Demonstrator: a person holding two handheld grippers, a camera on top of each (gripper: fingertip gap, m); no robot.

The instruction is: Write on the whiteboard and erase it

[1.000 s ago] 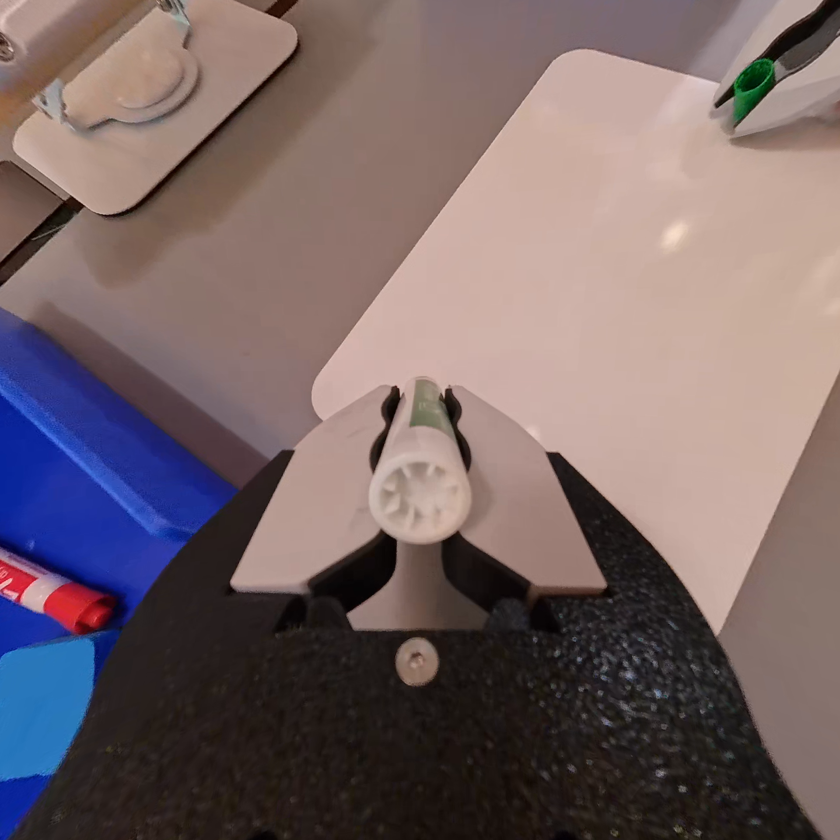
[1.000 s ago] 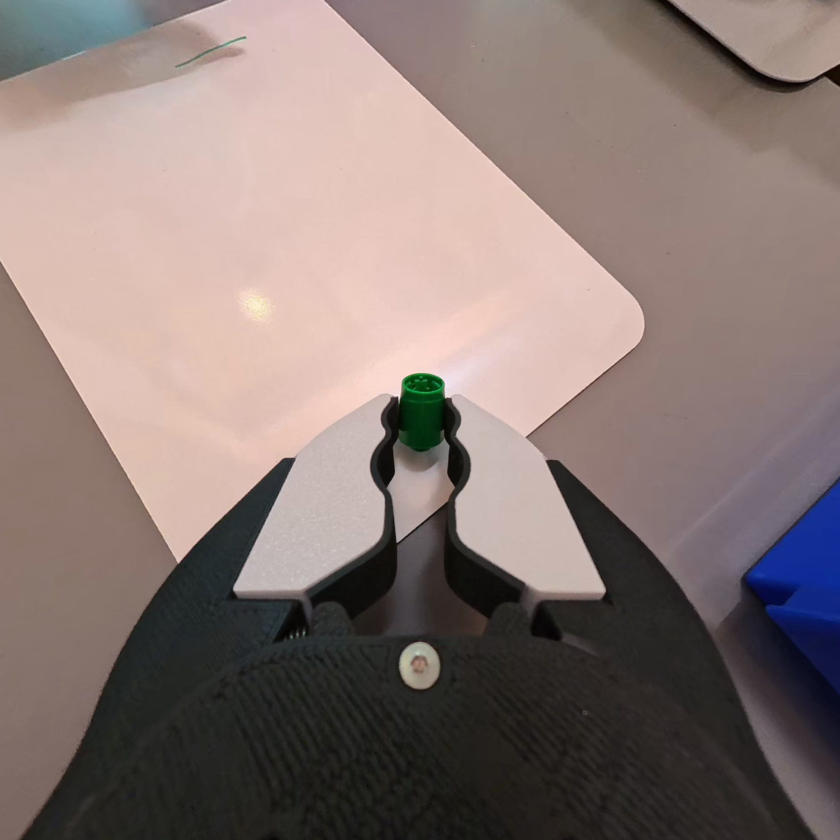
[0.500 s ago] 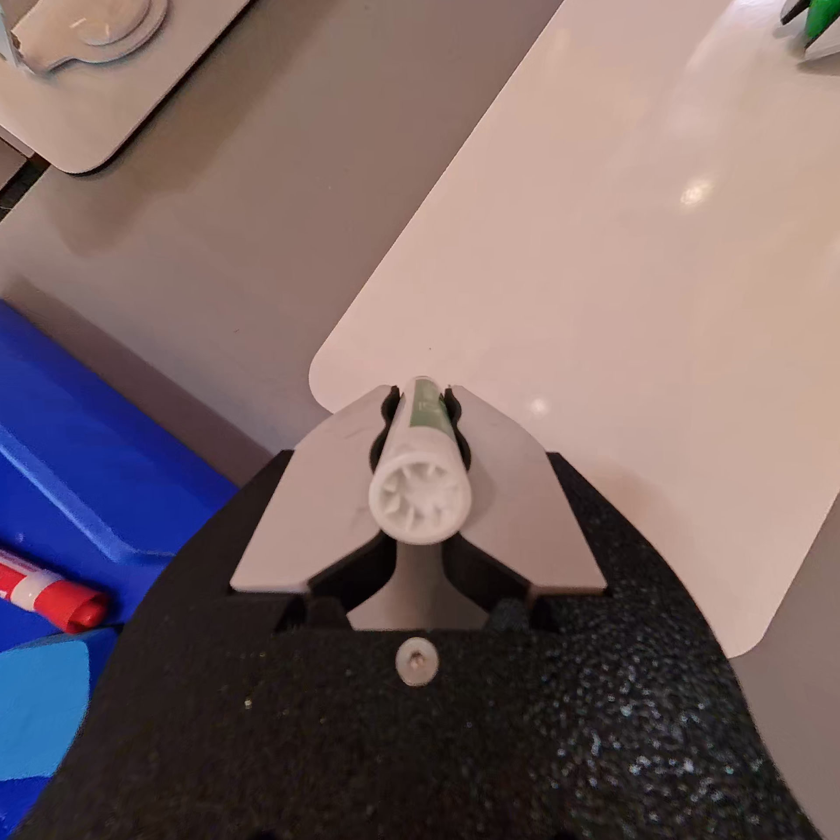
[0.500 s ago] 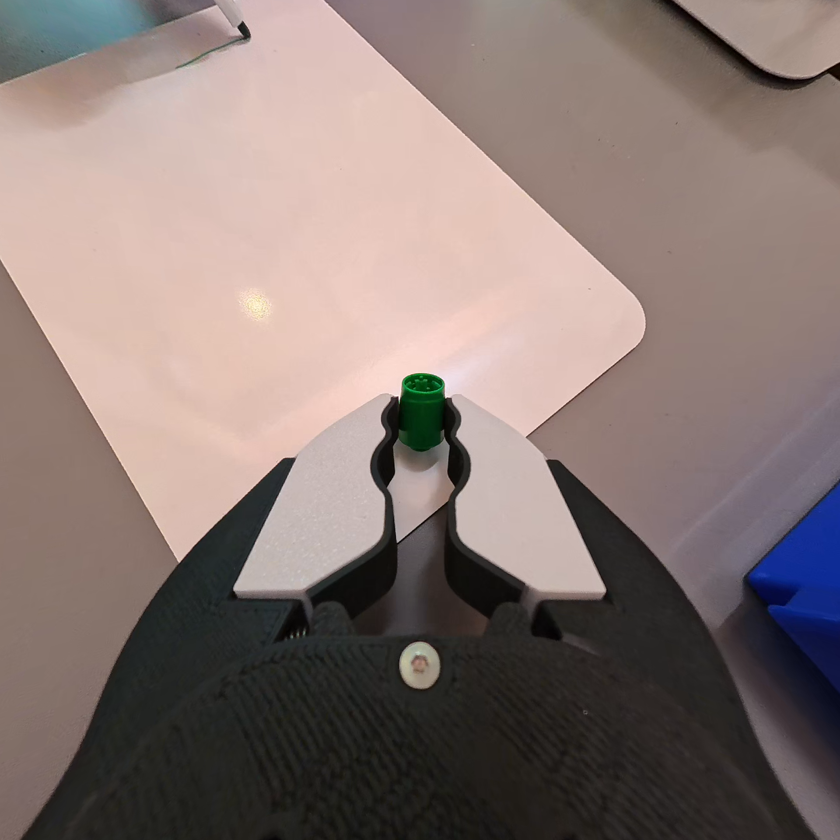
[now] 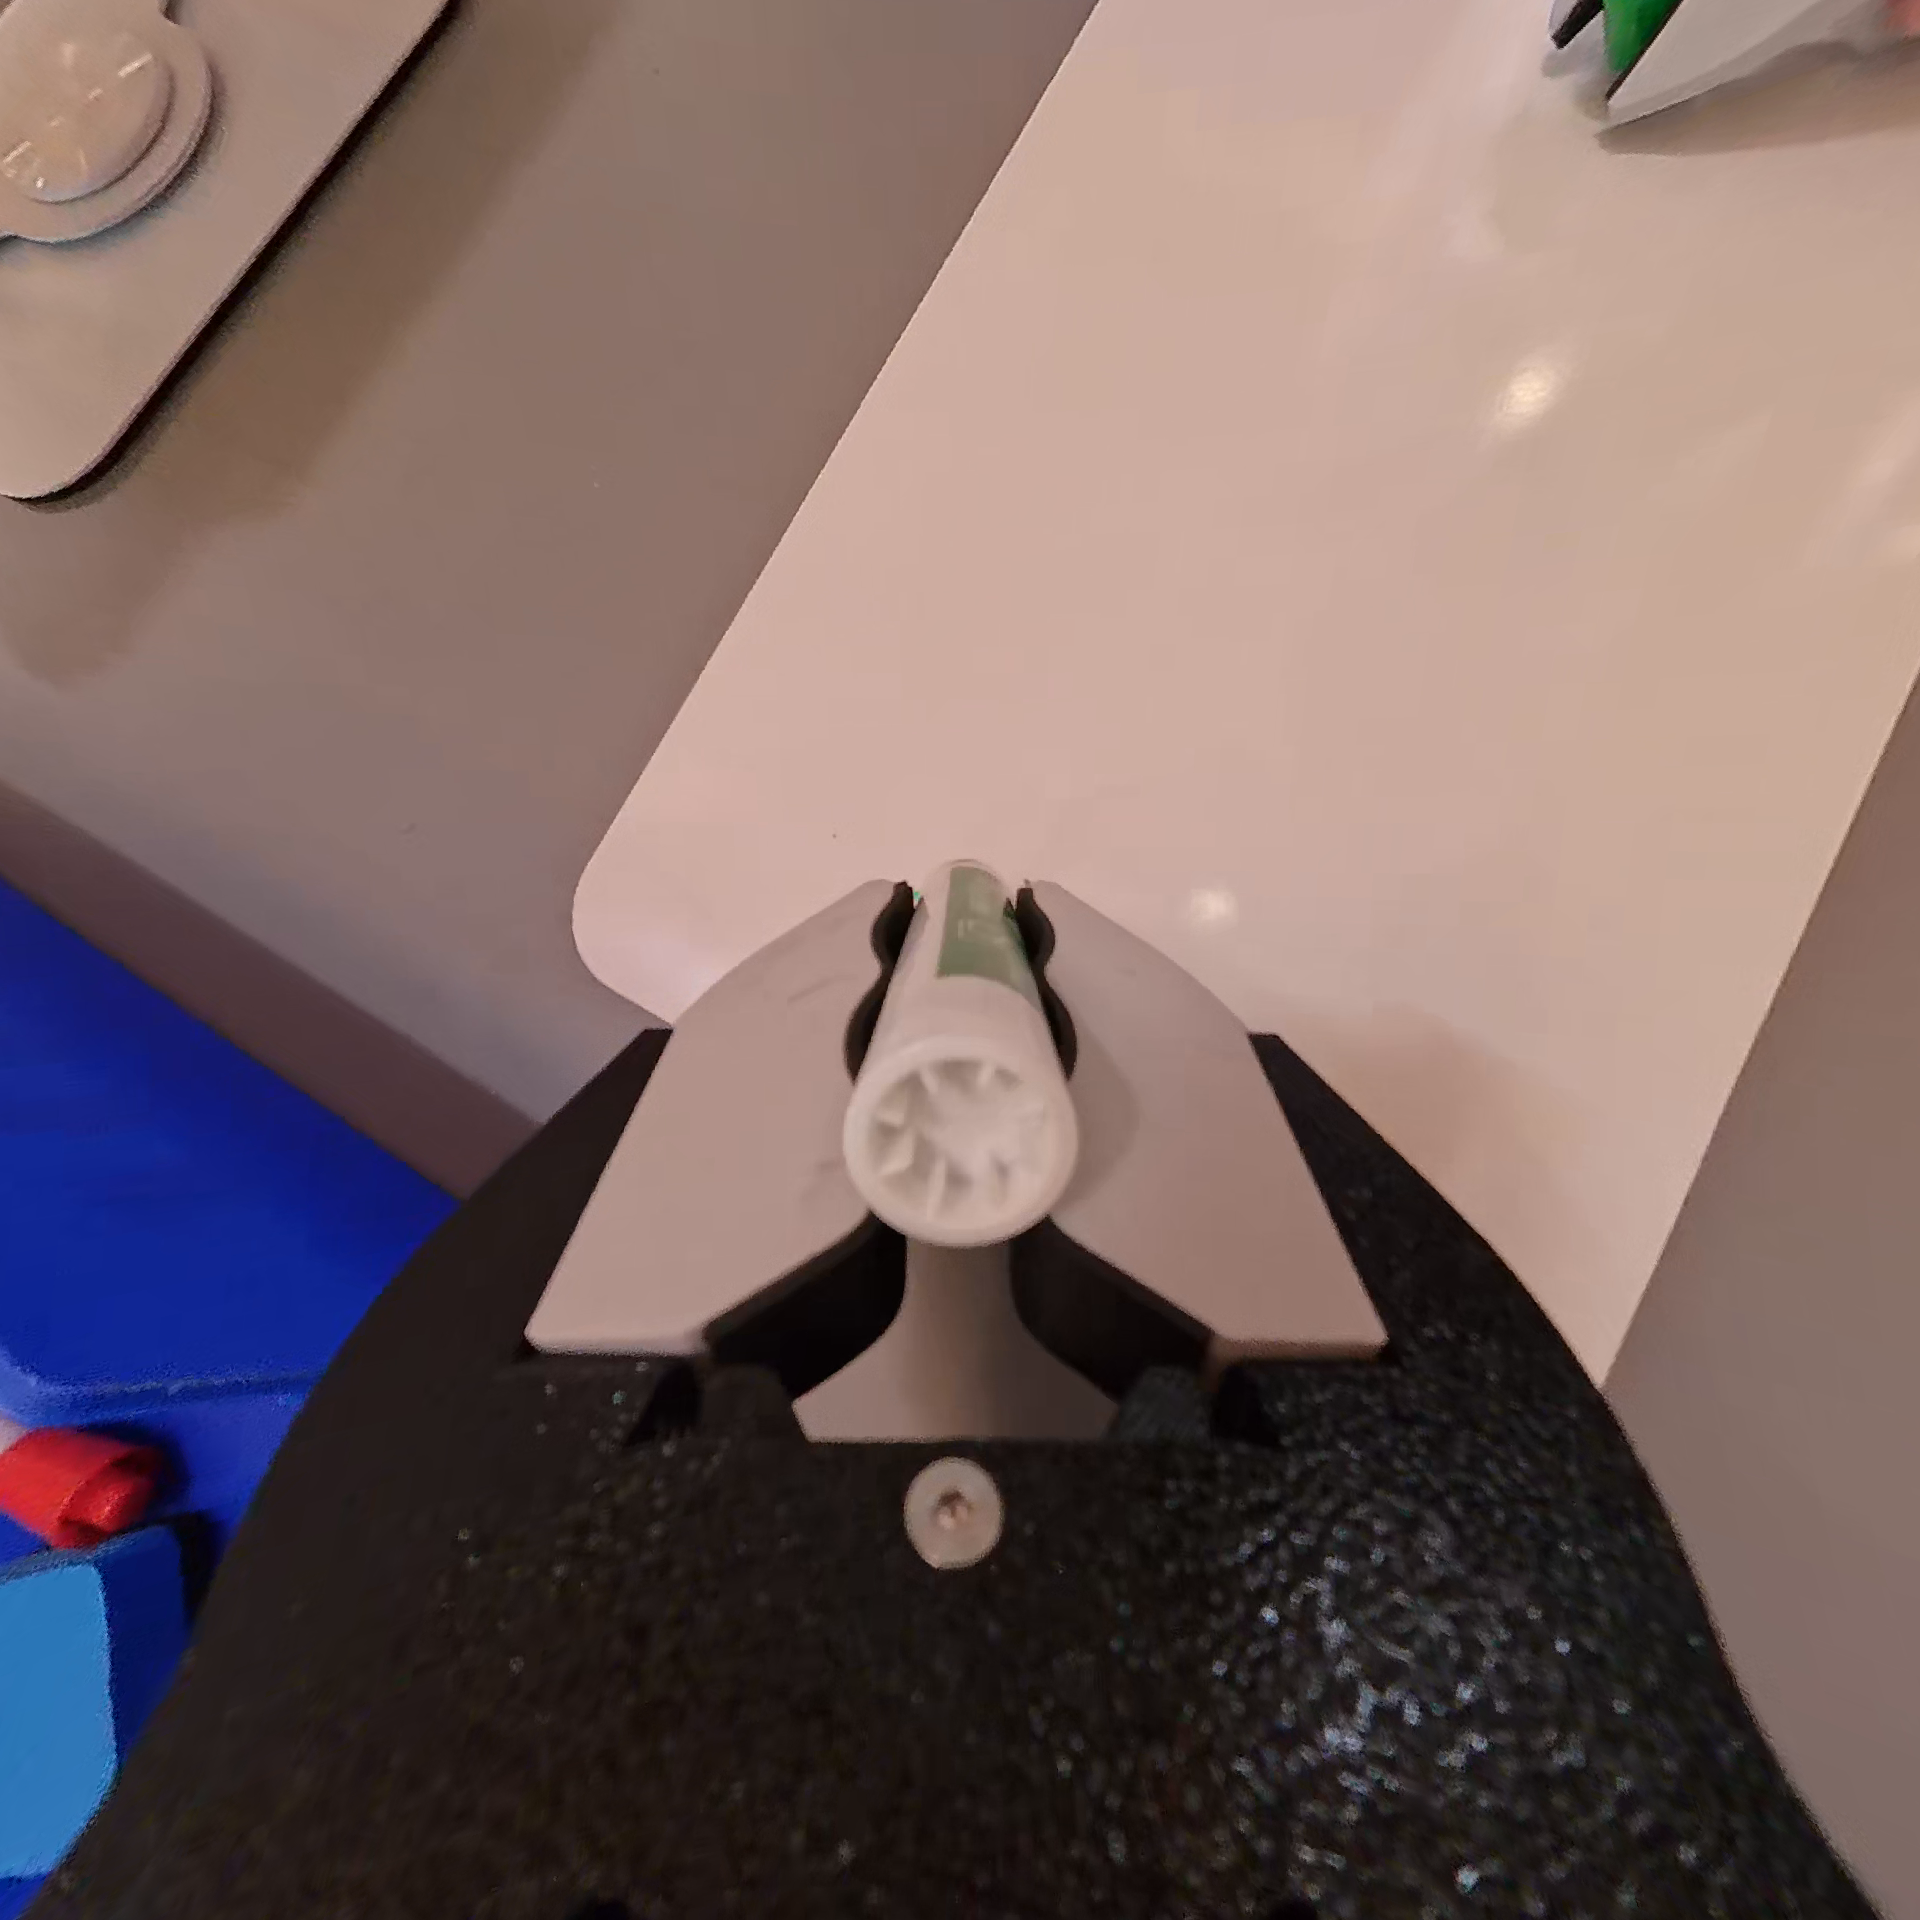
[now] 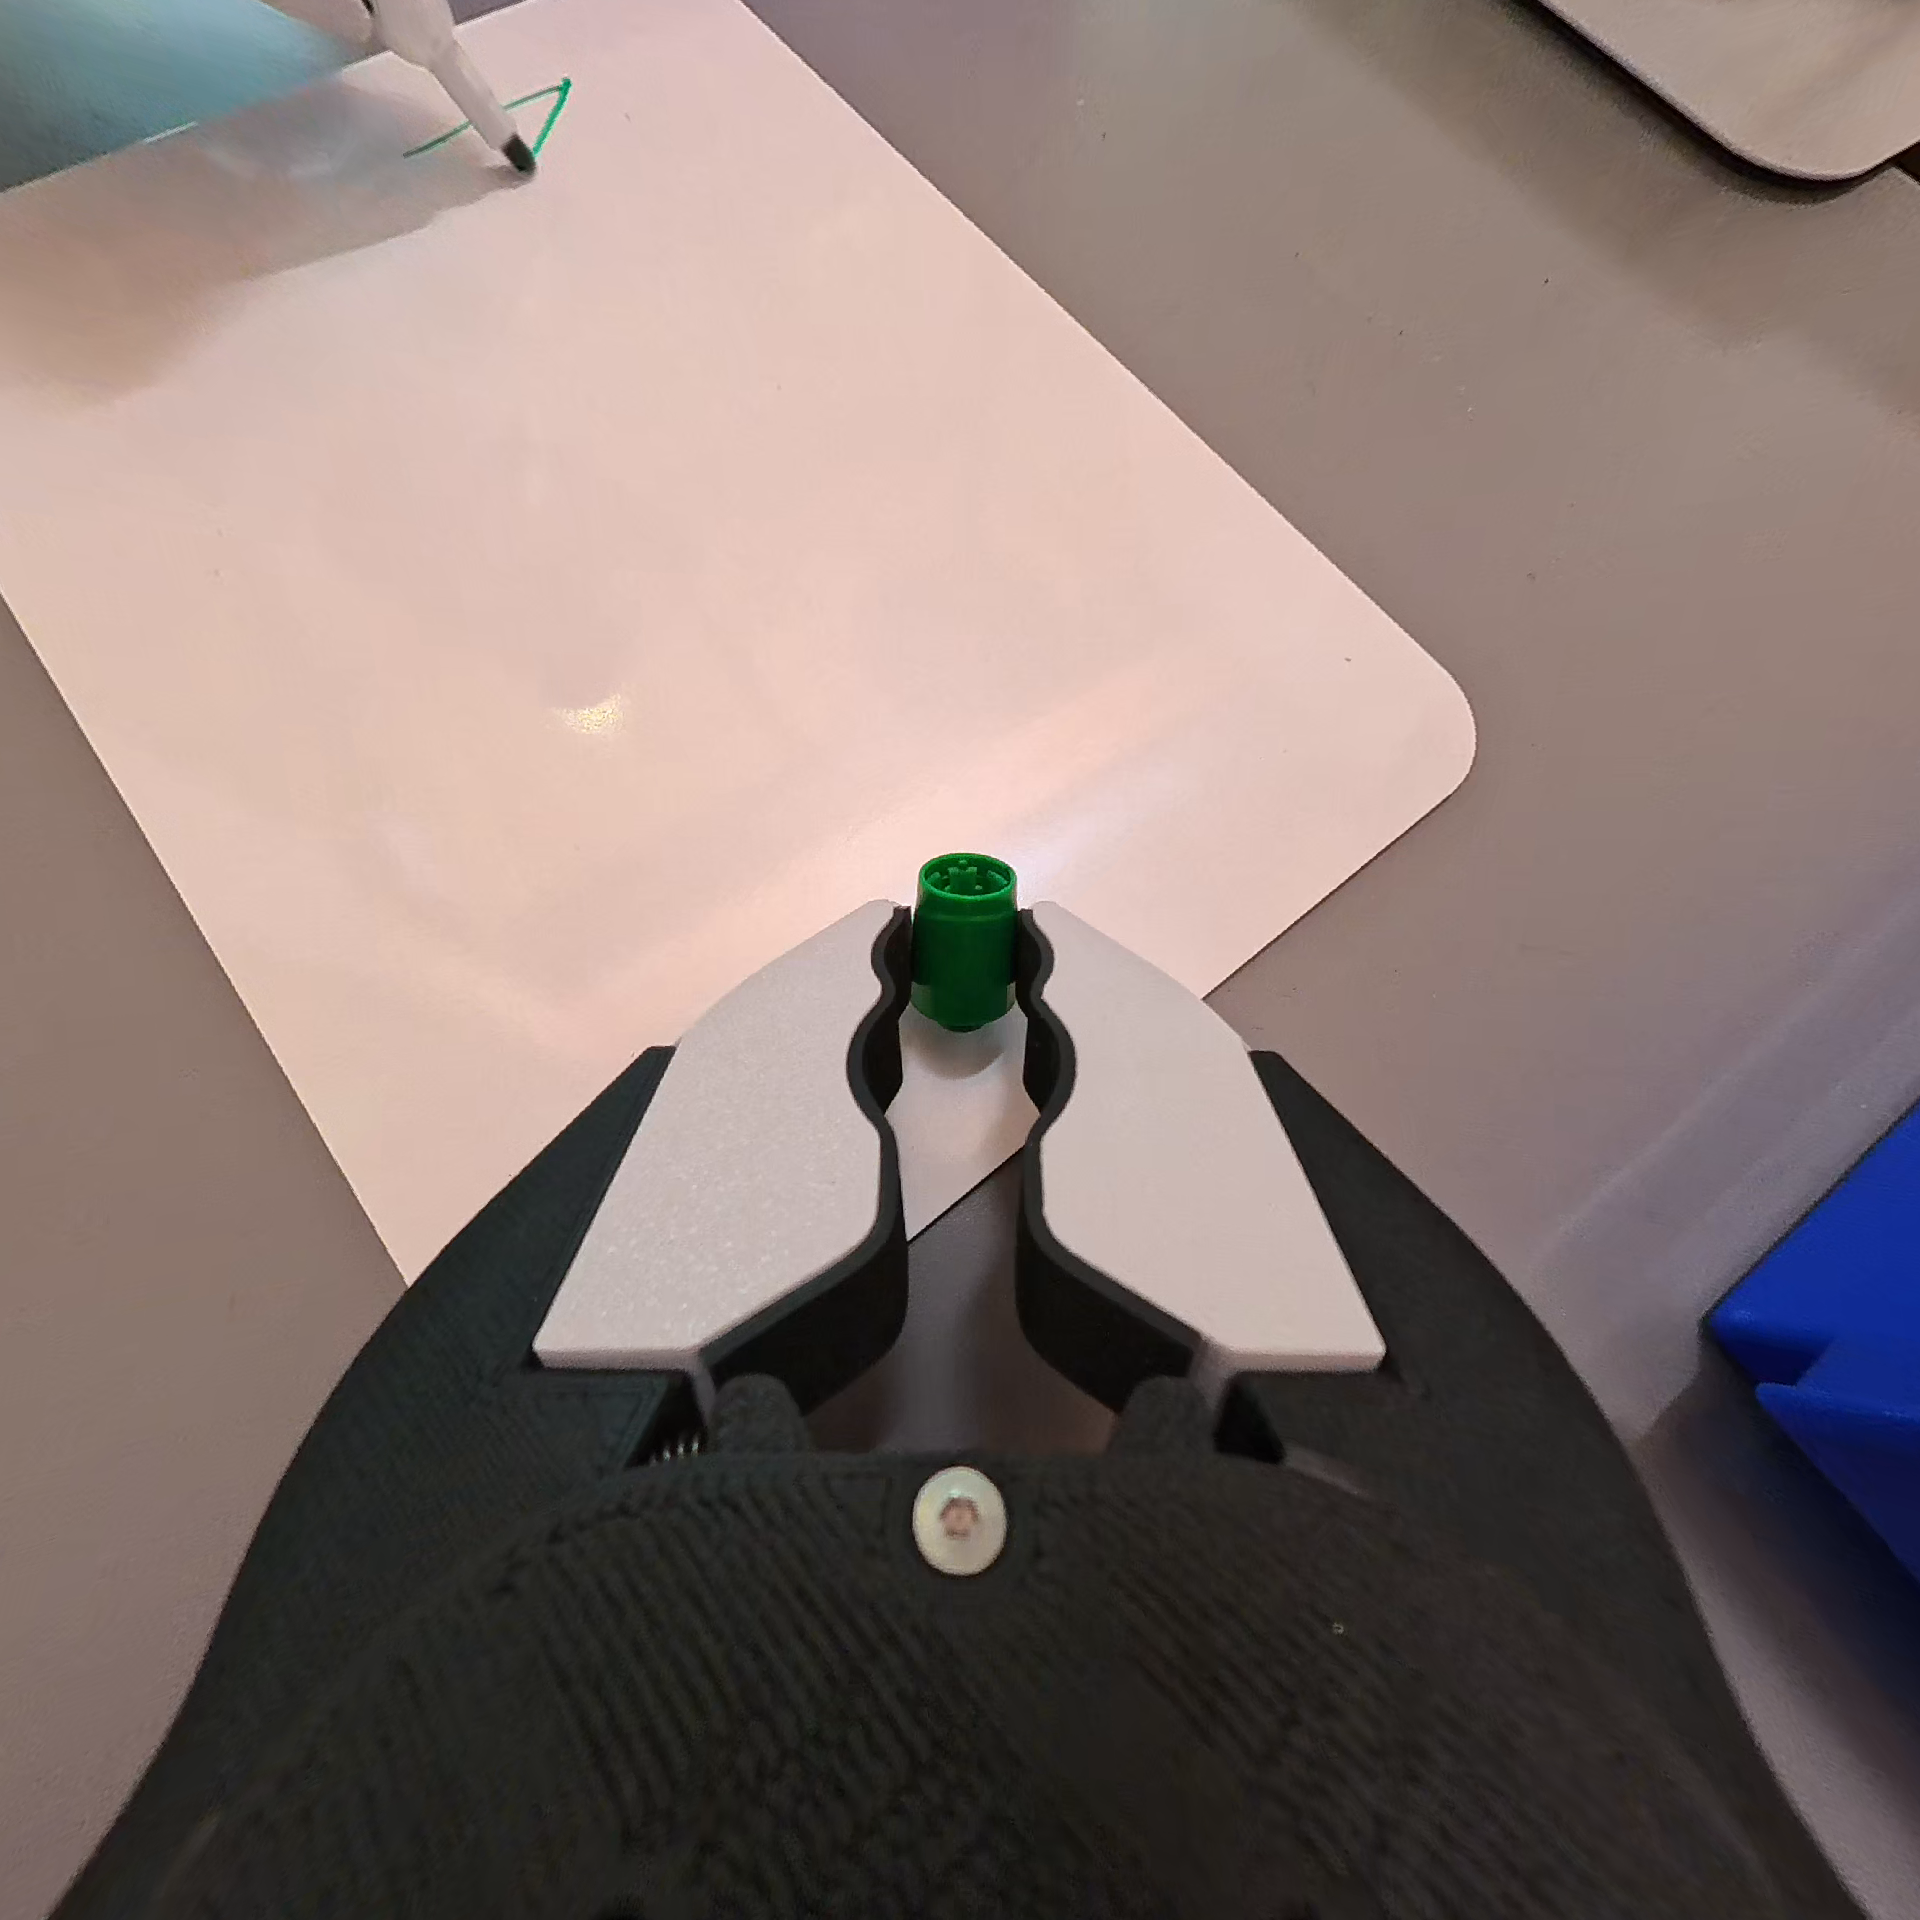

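The white whiteboard (image 5: 1351, 520) lies flat on the grey table. My left gripper (image 5: 966, 896) is shut on a white marker with a green label (image 5: 961, 1138), whose rear end faces the camera. In the right wrist view the marker (image 6: 447, 73) slants down at the far left corner of the whiteboard (image 6: 623, 499), its tip on the board beside green lines (image 6: 545, 114) that meet in a point. My right gripper (image 6: 966, 914) is shut on the green marker cap (image 6: 964, 951) and holds it over the board's near edge. It also shows in the left wrist view (image 5: 1704, 52).
A blue bin (image 5: 156, 1091) stands left of the board, holding a red marker (image 5: 78, 1486) and a light blue object (image 5: 52, 1714). A blue bin edge (image 6: 1839, 1340) shows at the right. Grey boards lie at the table's far side (image 5: 156, 260) (image 6: 1766, 83). The grippers' ends are close to 25 cm from one another.
My left gripper has moved the marker across the board's corner, and a single green stroke has grown into angled lines. The right gripper with the cap has stayed still.
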